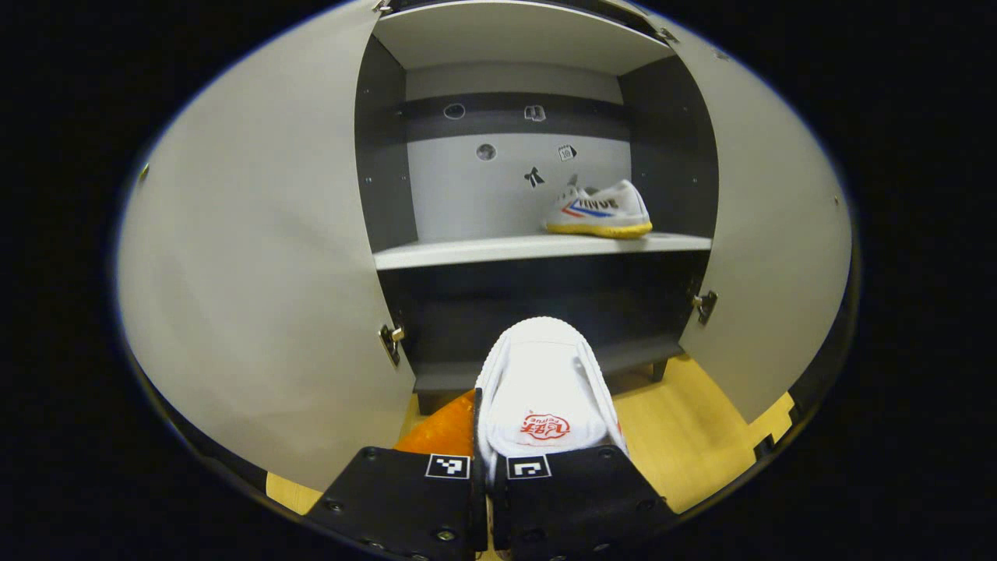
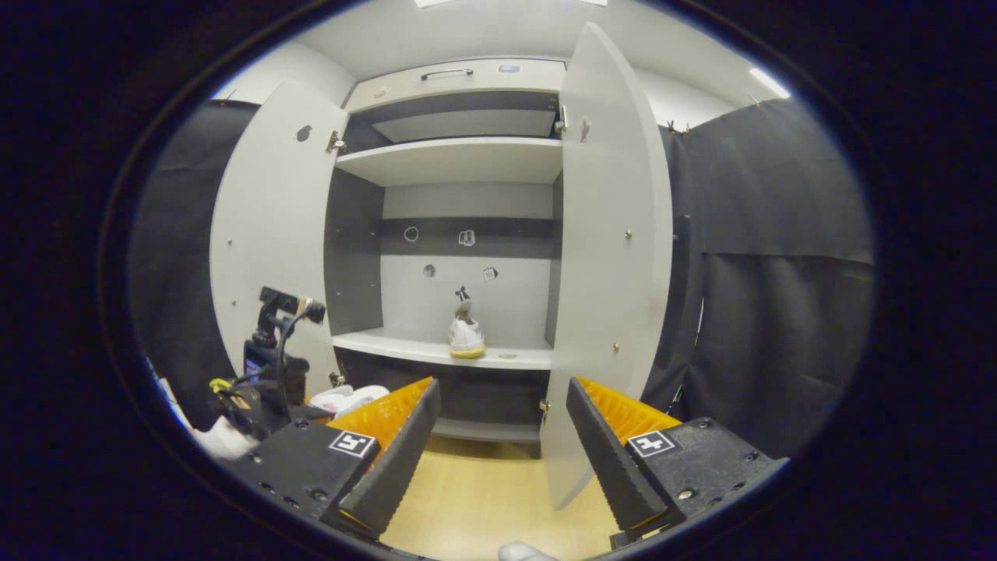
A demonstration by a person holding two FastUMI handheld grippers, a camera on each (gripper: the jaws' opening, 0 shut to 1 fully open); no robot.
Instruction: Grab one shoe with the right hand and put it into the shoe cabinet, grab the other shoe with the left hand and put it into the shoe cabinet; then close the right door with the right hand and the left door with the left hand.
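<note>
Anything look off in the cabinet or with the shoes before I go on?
Nothing stands out. One shoe sits flat on the shelf, the other shoe is gripped in the left gripper, and both doors are open.

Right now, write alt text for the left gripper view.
A white shoe is clamped in the left claw, held in front of an open shoe cabinet. Its mate already sits on the middle shelf, between two wide-open doors.
</note>
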